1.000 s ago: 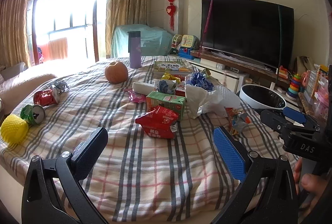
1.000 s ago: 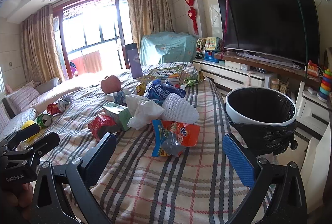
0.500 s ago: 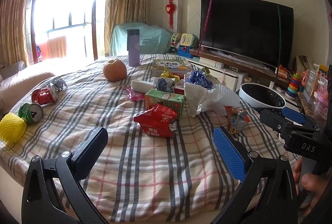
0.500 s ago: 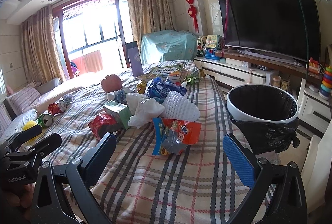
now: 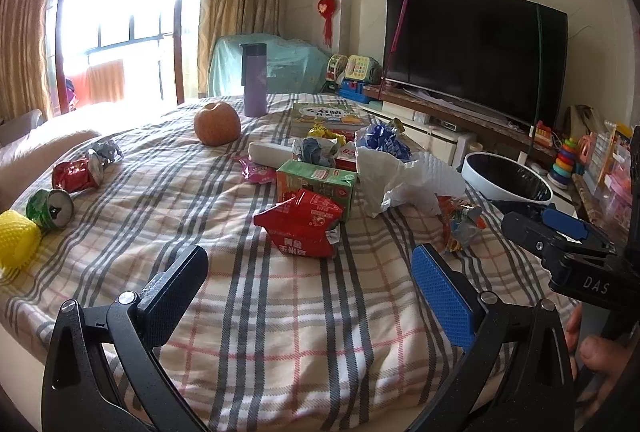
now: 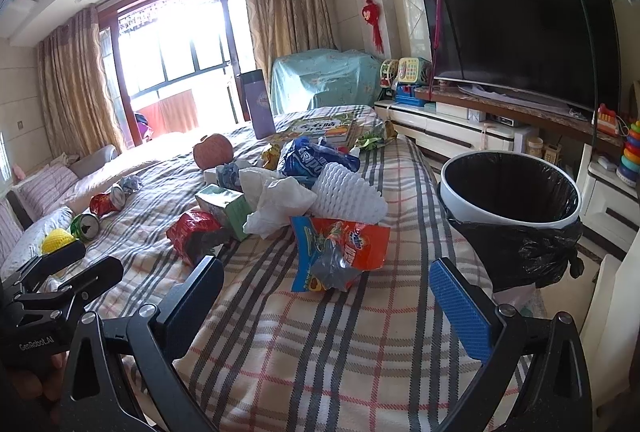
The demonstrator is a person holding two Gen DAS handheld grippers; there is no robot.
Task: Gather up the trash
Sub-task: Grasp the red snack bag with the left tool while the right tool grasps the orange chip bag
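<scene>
Both grippers hover over the plaid-blanketed table (image 5: 280, 312) with jaws spread wide and nothing between them: the left gripper (image 5: 308, 272) faces a crumpled red carton (image 5: 300, 228) just ahead, the right gripper (image 6: 324, 296) an orange-and-blue snack wrapper (image 6: 340, 252) just ahead. Beyond lie a green carton (image 5: 316, 182) and crumpled white tissue (image 6: 276, 202). Right of the right gripper stands a white bin with a black liner (image 6: 512, 192).

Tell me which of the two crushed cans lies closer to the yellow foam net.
The green can, open top facing the camera. It lies right beside the yellow foam net; the red can lies farther back on the blanket.
</scene>
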